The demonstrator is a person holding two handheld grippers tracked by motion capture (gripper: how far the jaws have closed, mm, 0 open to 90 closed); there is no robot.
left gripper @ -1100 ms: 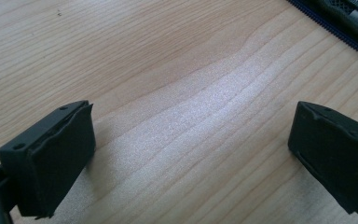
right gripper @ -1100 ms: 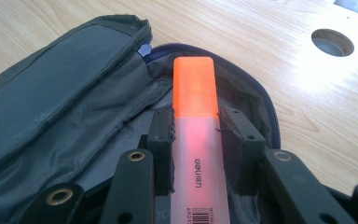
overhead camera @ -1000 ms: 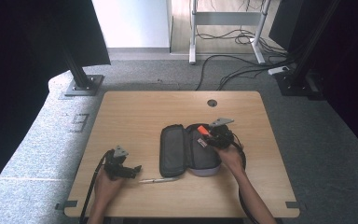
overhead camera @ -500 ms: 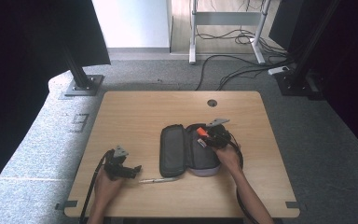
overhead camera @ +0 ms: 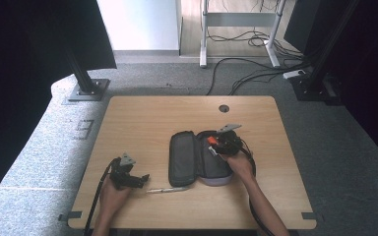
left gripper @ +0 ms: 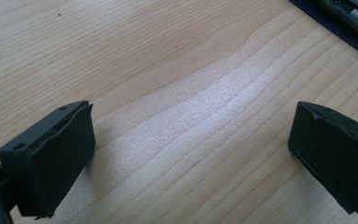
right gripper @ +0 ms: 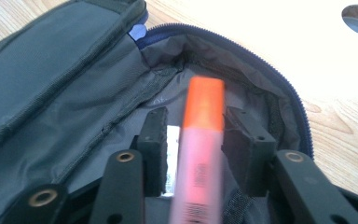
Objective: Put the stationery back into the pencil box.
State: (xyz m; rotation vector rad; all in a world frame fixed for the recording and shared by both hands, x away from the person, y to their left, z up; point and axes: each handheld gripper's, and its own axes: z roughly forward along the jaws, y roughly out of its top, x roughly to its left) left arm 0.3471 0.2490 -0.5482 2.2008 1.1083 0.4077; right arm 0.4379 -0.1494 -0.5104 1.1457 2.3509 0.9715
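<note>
1. The left gripper [overhead camera: 139,180] rests low on the table [overhead camera: 142,118] near its front edge, jaws spread wide with bare wood between them.
2. A slim pen [overhead camera: 167,189] lies flat on the table just to the right of that gripper, in front of the case.
3. The open pencil case [overhead camera: 184,160] lies past the pen, lid folded out to the left.
4. The right gripper [right gripper: 193,140] hangs over the case's open compartment. The orange highlighter [right gripper: 200,140] sits between its jaws, blurred; gaps show at both sides, so the jaws look released.
</note>
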